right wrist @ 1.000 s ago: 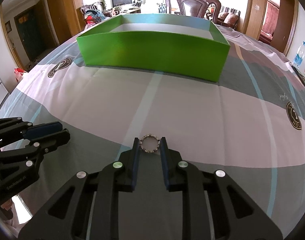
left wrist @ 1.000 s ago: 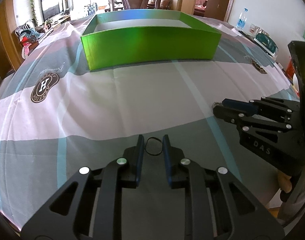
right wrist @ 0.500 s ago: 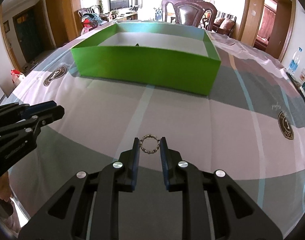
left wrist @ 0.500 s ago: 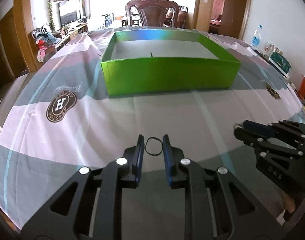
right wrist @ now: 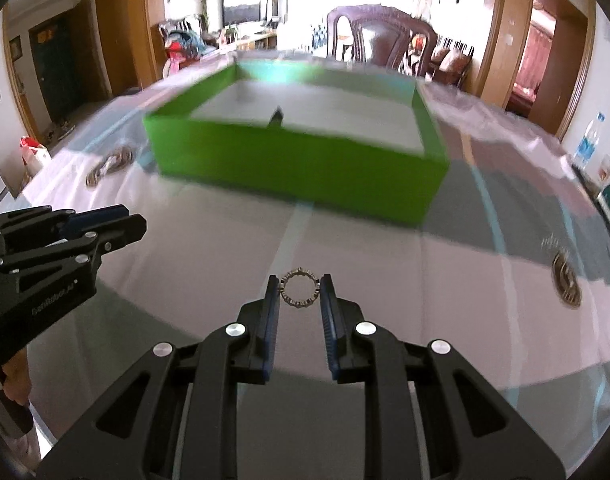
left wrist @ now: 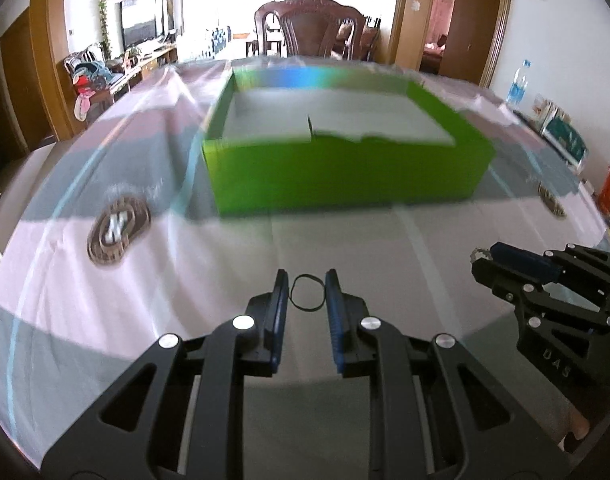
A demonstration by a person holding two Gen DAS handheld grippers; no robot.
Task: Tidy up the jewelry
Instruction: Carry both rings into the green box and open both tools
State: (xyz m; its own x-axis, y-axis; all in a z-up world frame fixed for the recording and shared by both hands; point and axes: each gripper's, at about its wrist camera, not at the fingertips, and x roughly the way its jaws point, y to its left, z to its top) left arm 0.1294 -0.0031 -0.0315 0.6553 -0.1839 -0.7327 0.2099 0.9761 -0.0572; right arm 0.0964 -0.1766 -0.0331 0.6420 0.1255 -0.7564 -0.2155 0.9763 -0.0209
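2 rings [left wrist: 307,293] [right wrist: 299,291] upright btwn pads

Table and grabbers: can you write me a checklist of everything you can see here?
Surface: tablecloth in grey and pale bands with round logo prints, blurred by motion.
Job's things: thin black ring between the left fingers; beaded metal ring between the right fingers; green box, open-topped, pale floor with a divider, ahead of both grippers.
Clutter: water bottle and packets at the table's far right edge.
Grippers: left gripper shut on the thin black ring; right gripper shut on the beaded metal ring, both held above the cloth.
Cables: nothing seen.
Surroundings: carved wooden chair behind the table, television, wooden doorways.
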